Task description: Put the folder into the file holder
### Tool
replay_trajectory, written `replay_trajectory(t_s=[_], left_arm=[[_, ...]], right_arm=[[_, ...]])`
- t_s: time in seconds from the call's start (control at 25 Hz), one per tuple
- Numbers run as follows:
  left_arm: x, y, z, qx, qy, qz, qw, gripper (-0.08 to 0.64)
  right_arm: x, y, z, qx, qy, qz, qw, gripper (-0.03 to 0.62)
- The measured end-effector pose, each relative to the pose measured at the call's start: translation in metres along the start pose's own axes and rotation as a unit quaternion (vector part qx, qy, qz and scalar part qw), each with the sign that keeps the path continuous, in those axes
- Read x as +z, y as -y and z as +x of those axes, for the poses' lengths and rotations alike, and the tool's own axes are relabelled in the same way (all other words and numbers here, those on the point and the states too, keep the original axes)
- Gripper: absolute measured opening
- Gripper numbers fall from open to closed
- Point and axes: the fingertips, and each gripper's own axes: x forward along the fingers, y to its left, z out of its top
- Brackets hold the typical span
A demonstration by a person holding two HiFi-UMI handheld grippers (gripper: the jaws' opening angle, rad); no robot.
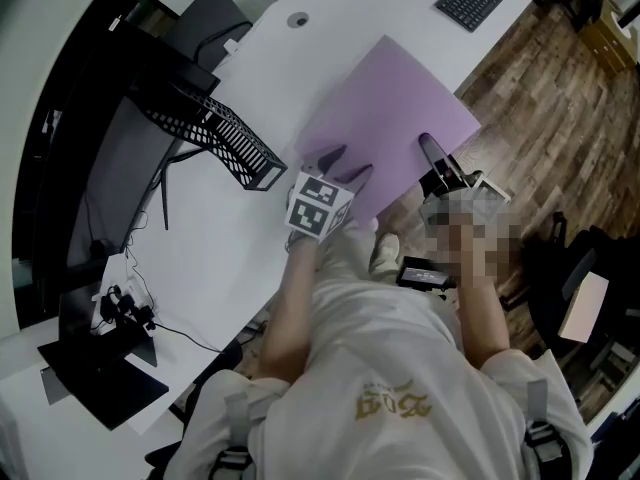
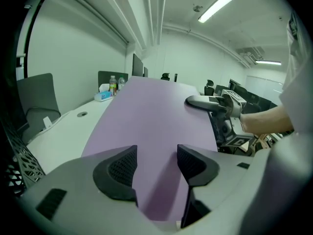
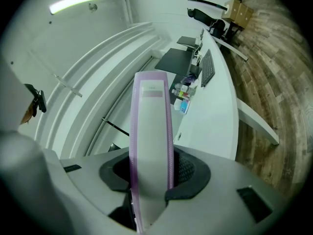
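Between R tool (image 3: 152, 170) pads, folder (image 1: 390, 118) edge is clenched; L tool (image 2: 156, 165) released, jaws apart. Grip firm, steer edge-on to holder (image 1: 225, 138) left of L tool.

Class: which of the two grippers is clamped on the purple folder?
The right gripper: its jaws pinch the folder by its spine; the left gripper stands open.

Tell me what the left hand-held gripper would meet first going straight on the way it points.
Probably the purple folder: the left hand-held gripper, jaws apart, aims at its flat face; depth is unclear.
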Motion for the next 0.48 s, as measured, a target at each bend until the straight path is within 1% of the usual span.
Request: replay_trajectory(t_s=[0.24,0.48], left_arm=[[0.017,0.001,-0.014,0.001,0.033,-0.007,0.9994,0.276],[0.040,-0.004,-0.036,0.014,0.068,0.002,0.9976,0.276]], right_arm=[[0.011,-0.038,0.007,0.023,-0.009,-0.054,0.998,0.164],[0.018,-0.071,0.017,0.041,-0.009,-0.081,0.996,0.164]])
